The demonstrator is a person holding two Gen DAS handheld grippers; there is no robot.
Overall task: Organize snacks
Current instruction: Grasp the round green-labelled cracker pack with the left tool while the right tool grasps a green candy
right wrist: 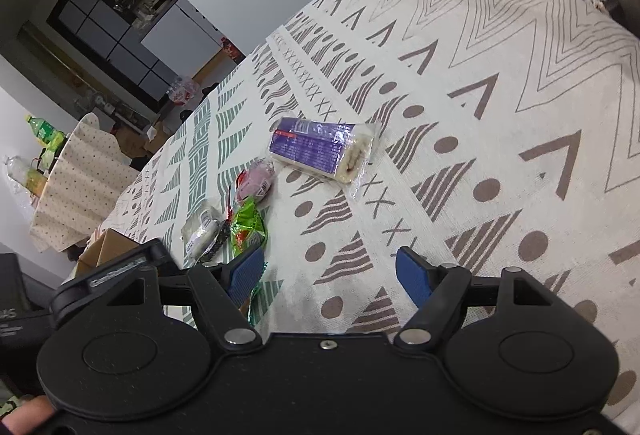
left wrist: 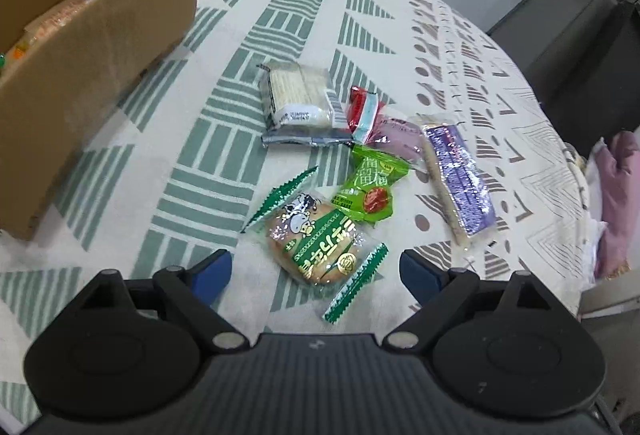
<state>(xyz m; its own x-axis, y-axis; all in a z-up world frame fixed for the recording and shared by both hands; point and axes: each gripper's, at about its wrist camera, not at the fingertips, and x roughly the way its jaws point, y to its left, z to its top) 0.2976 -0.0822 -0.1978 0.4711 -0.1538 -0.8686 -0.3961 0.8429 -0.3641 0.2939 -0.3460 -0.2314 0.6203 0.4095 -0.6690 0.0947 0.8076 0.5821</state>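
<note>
Several wrapped snacks lie in a cluster on the patterned tablecloth [left wrist: 224, 115]. My left gripper [left wrist: 316, 273] hangs open just above a round bun in a green-trimmed wrapper [left wrist: 316, 239], the blue pads on either side of it without touching. Beyond lie a lime-green packet [left wrist: 370, 187], a pack of pale wafers [left wrist: 298, 97], a small red and white candy [left wrist: 362, 107], a pink cake [left wrist: 396, 141] and a purple-wrapped roll cake [left wrist: 460, 175]. My right gripper [right wrist: 330, 269] is open over bare cloth, the purple roll cake [right wrist: 320, 149] ahead of it.
An open cardboard box [left wrist: 100, 35] with a few snacks inside stands at the left of the cloth. The table's rounded edge [left wrist: 560, 163] drops off at the right, with dark furniture and pink fabric [left wrist: 616, 203] beyond. A covered chair [right wrist: 80, 179] and bottles stand behind the table.
</note>
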